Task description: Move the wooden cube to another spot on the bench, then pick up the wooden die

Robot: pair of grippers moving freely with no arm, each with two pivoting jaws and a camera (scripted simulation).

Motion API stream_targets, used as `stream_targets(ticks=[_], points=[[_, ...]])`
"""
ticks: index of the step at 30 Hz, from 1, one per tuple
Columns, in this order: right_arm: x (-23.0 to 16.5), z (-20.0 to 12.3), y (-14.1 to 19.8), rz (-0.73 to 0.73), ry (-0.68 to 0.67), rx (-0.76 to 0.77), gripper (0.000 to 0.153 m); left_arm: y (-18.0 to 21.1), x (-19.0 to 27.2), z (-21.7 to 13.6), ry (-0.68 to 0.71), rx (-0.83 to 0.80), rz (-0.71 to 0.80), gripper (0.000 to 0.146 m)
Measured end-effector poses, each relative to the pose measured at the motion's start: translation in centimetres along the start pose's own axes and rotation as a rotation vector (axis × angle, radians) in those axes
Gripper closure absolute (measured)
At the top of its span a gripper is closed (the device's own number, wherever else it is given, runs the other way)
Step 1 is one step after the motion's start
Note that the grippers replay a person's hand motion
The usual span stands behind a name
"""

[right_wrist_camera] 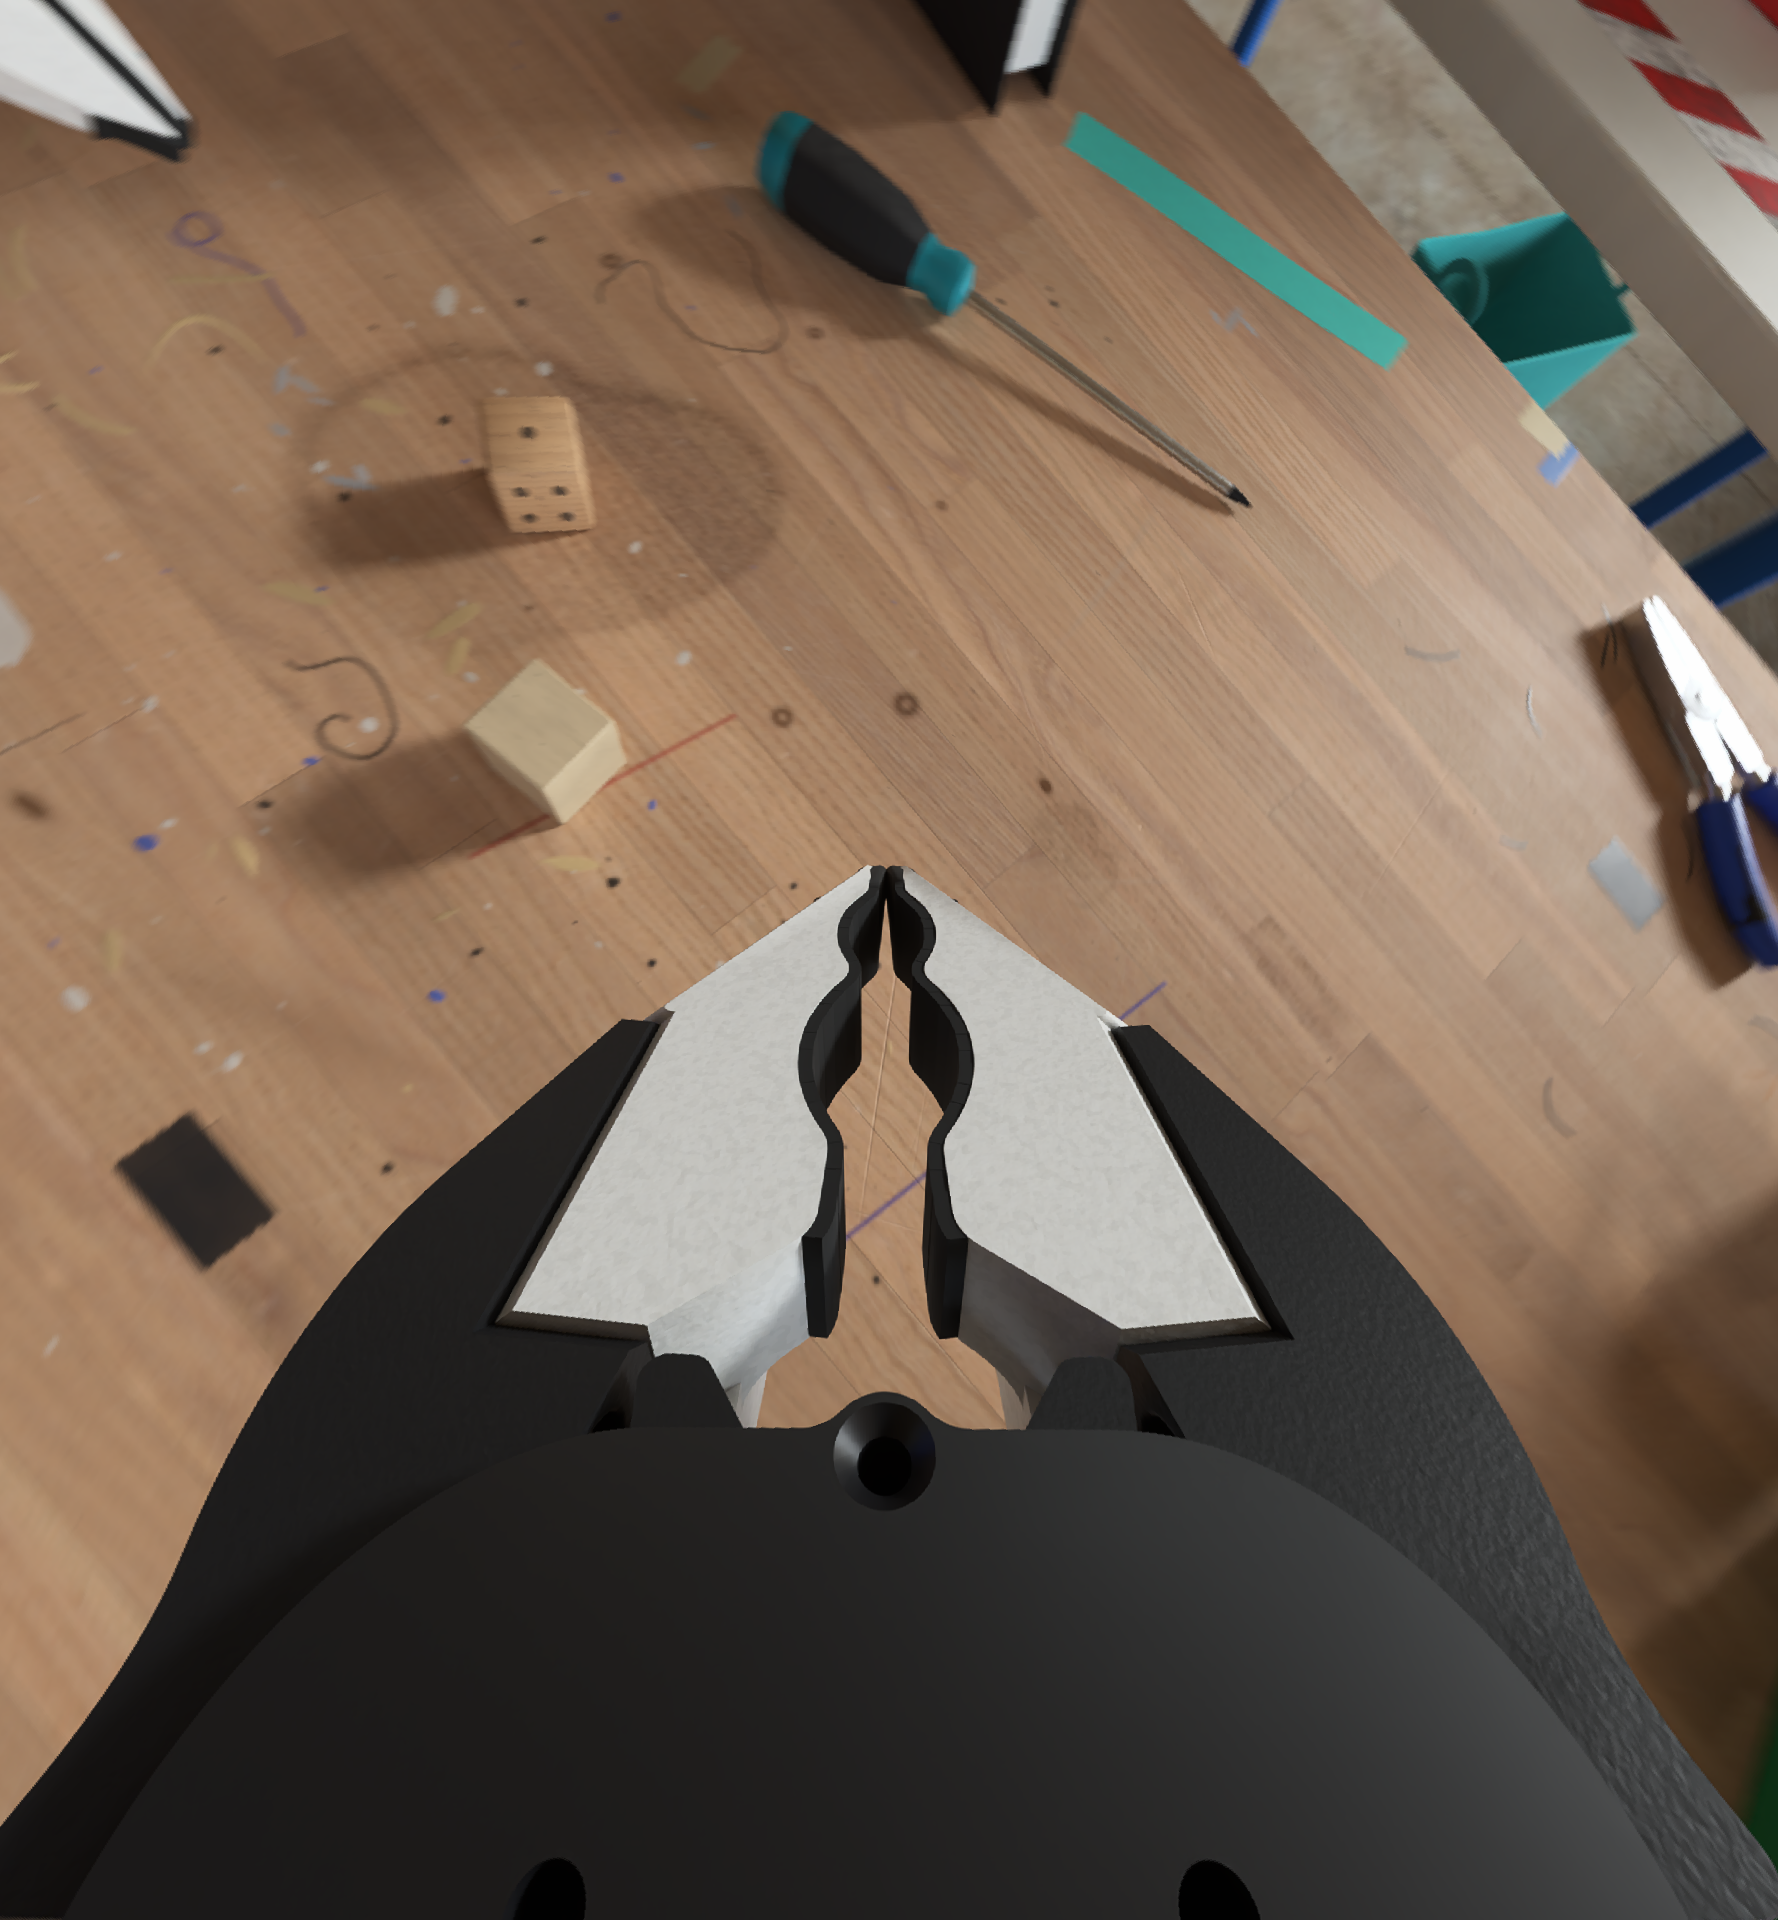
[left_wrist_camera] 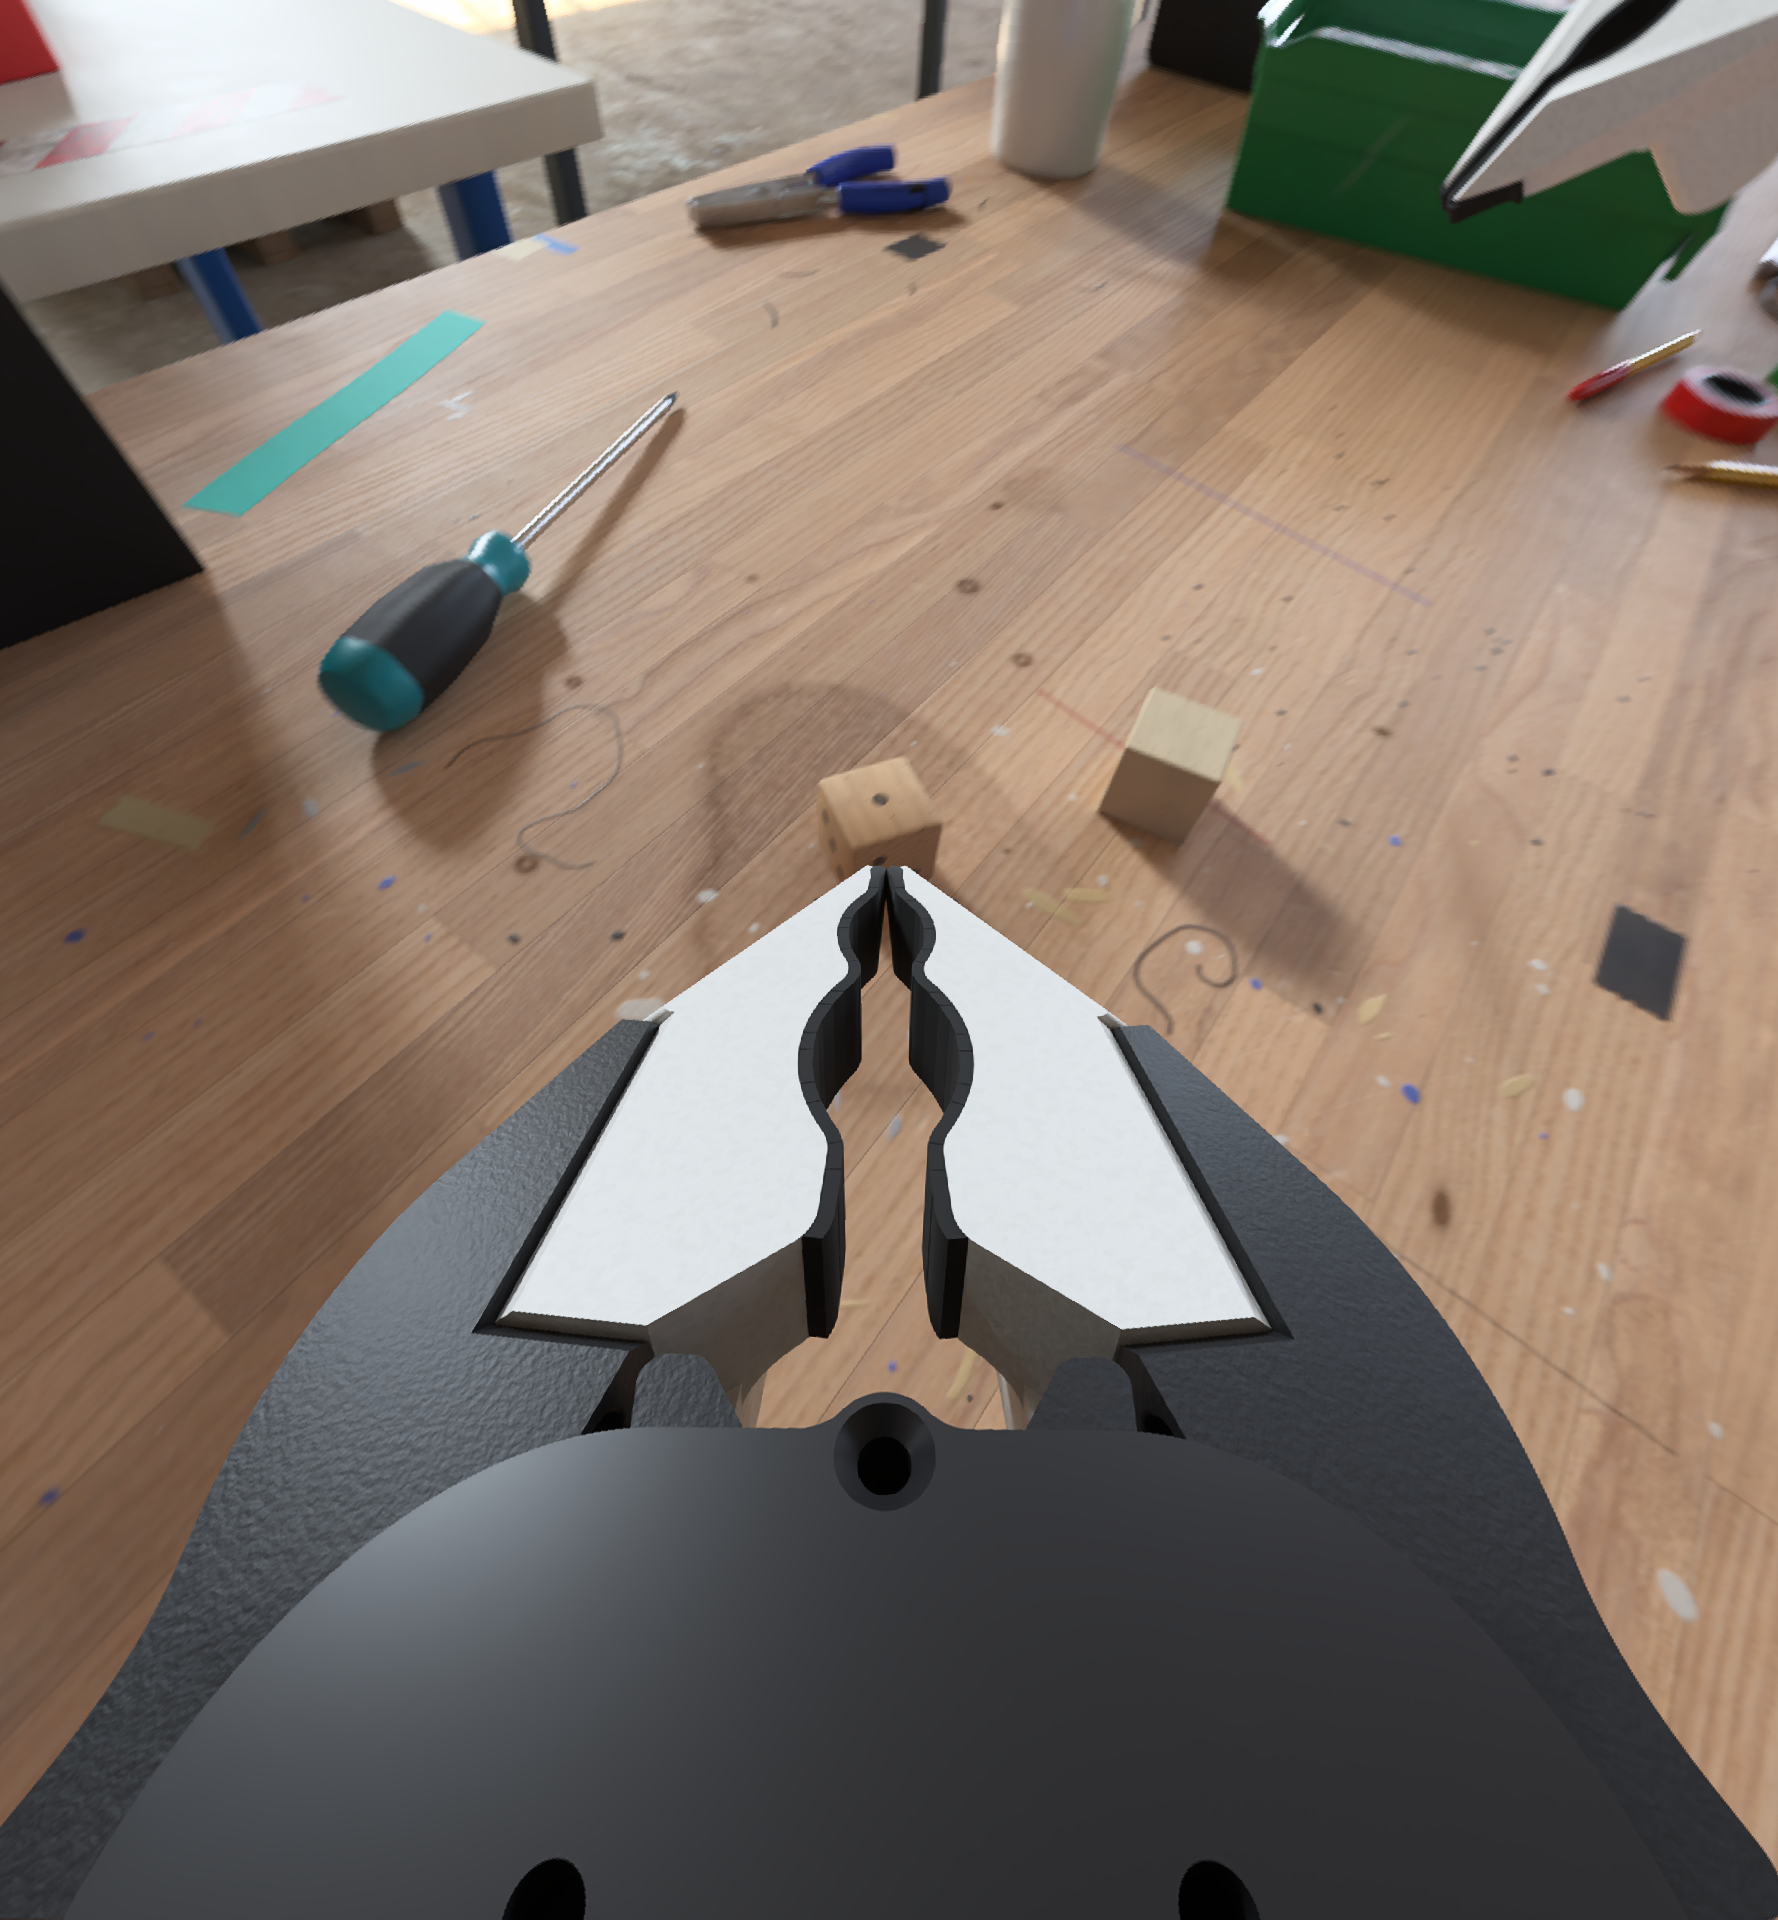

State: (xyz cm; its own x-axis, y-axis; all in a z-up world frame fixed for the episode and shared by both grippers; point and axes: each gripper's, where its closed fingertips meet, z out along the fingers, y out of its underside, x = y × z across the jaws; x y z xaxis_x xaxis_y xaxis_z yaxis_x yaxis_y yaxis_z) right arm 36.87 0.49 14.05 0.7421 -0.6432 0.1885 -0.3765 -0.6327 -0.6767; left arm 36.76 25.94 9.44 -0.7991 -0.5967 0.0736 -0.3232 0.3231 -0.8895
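A plain pale wooden cube [left_wrist_camera: 1171,764] stands on the wooden bench [left_wrist_camera: 1072,499], right of a darker wooden die [left_wrist_camera: 877,816] with black pips. My left gripper [left_wrist_camera: 885,873] is shut and empty, above the bench just in front of the die. In the right wrist view the cube [right_wrist_camera: 547,740] lies left of my right gripper [right_wrist_camera: 885,873], and the die [right_wrist_camera: 539,464] lies beyond it. My right gripper is shut and empty, above bare bench. It also shows shut in the left wrist view [left_wrist_camera: 1477,203], top right. The left gripper's tip [right_wrist_camera: 142,130] shows top left.
A teal-and-black screwdriver [left_wrist_camera: 449,623] lies at the left, blue-handled pliers [left_wrist_camera: 823,187] at the far edge. A green box [left_wrist_camera: 1384,177], a white cylinder [left_wrist_camera: 1056,88], tape rolls [left_wrist_camera: 1721,400] and pencils [left_wrist_camera: 1768,476] sit at the right. A black box [left_wrist_camera: 23,468] stands at the left.
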Motion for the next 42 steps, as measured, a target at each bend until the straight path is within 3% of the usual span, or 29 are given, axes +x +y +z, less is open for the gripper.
stream_targets(ticks=[7, 12, 23, 30, 35, 42], points=[[3.0, 5.0, 5.0, 0.234, 0.162, 0.175, 0.153, 3.0, -3.8, -0.6, -0.238, -0.049, -0.037, 0.146], [3.7, 7.6, 7.6, 0.282, 0.202, 0.151, 0.151, 4.5, -5.0, -0.3, -0.263, -0.086, -0.117, 0.146], [3.4, 8.1, 8.0, 0.269, 0.181, 0.11, 0.153, 5.0, -5.2, -0.1, -0.297, -0.13, -0.1, 0.146], [5.8, 6.8, 9.4, 0.408, 0.247, 0.105, 0.153, 5.5, -5.8, -2.0, -0.311, -0.091, -0.159, 0.146], [4.4, 7.1, 6.1, 0.389, 0.247, 0.117, 0.153, 5.5, -6.5, -3.6, -0.322, -0.047, -0.208, 0.146], [-4.6, 13.7, -4.1, 0.16, 0.111, 0.083, 0.134, 4.7, -7.1, -4.8, -0.355, -0.01, -0.202, 0.146]])
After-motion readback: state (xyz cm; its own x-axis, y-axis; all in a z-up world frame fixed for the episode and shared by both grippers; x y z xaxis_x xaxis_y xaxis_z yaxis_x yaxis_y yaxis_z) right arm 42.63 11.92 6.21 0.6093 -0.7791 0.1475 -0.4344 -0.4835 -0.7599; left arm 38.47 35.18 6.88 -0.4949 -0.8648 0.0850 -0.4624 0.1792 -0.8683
